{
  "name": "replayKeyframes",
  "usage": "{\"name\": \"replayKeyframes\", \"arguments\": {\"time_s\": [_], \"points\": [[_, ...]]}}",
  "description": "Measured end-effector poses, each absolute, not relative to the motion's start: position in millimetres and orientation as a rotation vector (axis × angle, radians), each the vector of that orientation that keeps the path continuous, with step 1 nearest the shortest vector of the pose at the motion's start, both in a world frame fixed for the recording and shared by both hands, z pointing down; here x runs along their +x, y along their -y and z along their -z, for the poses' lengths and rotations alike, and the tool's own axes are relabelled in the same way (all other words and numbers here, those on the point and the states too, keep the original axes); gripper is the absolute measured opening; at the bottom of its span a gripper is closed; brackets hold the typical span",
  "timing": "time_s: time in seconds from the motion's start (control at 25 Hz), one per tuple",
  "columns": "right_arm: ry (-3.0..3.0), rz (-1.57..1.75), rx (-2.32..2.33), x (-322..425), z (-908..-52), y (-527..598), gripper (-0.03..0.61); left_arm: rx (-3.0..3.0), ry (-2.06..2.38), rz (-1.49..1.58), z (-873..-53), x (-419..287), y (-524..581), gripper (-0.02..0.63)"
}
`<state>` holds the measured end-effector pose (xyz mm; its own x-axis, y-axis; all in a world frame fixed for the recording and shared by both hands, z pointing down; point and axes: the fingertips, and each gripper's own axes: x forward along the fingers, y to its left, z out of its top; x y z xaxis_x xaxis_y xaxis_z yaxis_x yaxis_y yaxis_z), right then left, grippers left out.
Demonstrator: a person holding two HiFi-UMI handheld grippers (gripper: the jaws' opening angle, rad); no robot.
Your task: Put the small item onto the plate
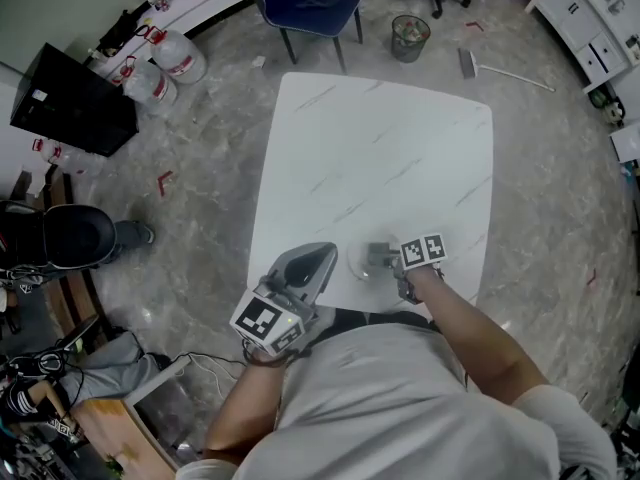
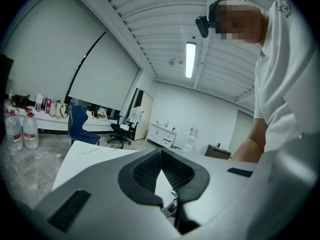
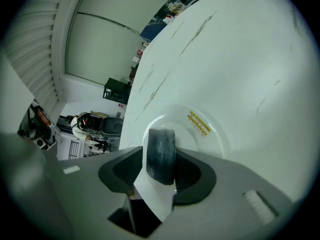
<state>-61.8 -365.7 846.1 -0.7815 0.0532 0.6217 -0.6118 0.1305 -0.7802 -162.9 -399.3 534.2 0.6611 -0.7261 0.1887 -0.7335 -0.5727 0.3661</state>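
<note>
A small dark grey, wheel-like item (image 3: 161,154) stands on edge between the jaws of my right gripper (image 3: 159,160), just over the near rim of a clear plate (image 3: 220,134) with a yellow sticker. The jaws stand slightly wider than the item, with a thin gap at the left pad. From the head view, the right gripper (image 1: 385,259) reaches over the plate (image 1: 362,265) near the front edge of the white table (image 1: 380,148). My left gripper (image 1: 316,260) hovers beside the plate on its left. The tips of the left gripper (image 2: 160,152) meet, and nothing is held between them.
A blue chair (image 1: 305,3) and a waste bin (image 1: 410,36) stand beyond the table's far edge. Water bottles (image 1: 165,68) and a black box (image 1: 70,103) sit on the floor at the left. A seated person (image 1: 70,236) is at the left edge.
</note>
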Motion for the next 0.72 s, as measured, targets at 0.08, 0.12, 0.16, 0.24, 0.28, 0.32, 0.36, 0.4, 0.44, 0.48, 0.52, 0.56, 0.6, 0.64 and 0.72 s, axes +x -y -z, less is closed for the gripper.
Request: {"name": "replayKeyframes", "arguments": {"time_s": [0.08, 0.12, 0.16, 0.24, 0.28, 0.32, 0.36, 0.4, 0.44, 0.48, 0.52, 0.56, 0.6, 0.64, 0.72], "points": [[1.887, -1.636, 0.548, -63, -846, 363, 0.181, 2.467, 1.146, -0.016, -531, -167, 395, 0.006], [1.880, -1.596, 0.551, -64, -845, 362, 0.192, 2.469, 1.147, -0.011, -528, -169, 393, 0.006], [1.873, -1.552, 0.554, -65, -845, 361, 0.203, 2.473, 1.147, -0.006, -526, -170, 391, 0.006], [1.857, -1.456, 0.570, -67, -846, 359, 0.206, 2.484, 1.143, 0.001, -523, -174, 387, 0.006], [1.845, -1.410, 0.582, -67, -846, 359, 0.206, 2.488, 1.140, 0.004, -521, -176, 384, 0.006], [1.833, -1.367, 0.594, -67, -847, 359, 0.206, 2.491, 1.139, 0.008, -519, -178, 382, 0.006], [1.819, -1.330, 0.606, -67, -847, 359, 0.206, 2.492, 1.138, 0.013, -517, -180, 380, 0.006], [1.805, -1.305, 0.618, -66, -847, 358, 0.210, 2.493, 1.137, 0.017, -514, -181, 378, 0.006], [1.793, -1.292, 0.630, -65, -847, 357, 0.223, 2.497, 1.135, 0.023, -513, -182, 374, 0.006], [1.783, -1.281, 0.640, -64, -847, 356, 0.232, 2.502, 1.133, 0.029, -511, -184, 370, 0.006], [1.775, -1.263, 0.650, -62, -846, 355, 0.242, 2.508, 1.130, 0.037, -510, -185, 367, 0.006], [1.769, -1.237, 0.660, -59, -847, 355, 0.259, 2.513, 1.128, 0.043, -508, -186, 364, 0.006], [1.766, -1.202, 0.671, -57, -847, 356, 0.284, 2.518, 1.125, 0.049, -506, -188, 361, 0.006], [1.763, -1.159, 0.682, -54, -847, 357, 0.292, 2.523, 1.121, 0.052, -504, -190, 358, 0.006], [1.754, -1.060, 0.697, -48, -846, 356, 0.307, 2.531, 1.109, 0.055, -500, -193, 353, 0.006]]}}
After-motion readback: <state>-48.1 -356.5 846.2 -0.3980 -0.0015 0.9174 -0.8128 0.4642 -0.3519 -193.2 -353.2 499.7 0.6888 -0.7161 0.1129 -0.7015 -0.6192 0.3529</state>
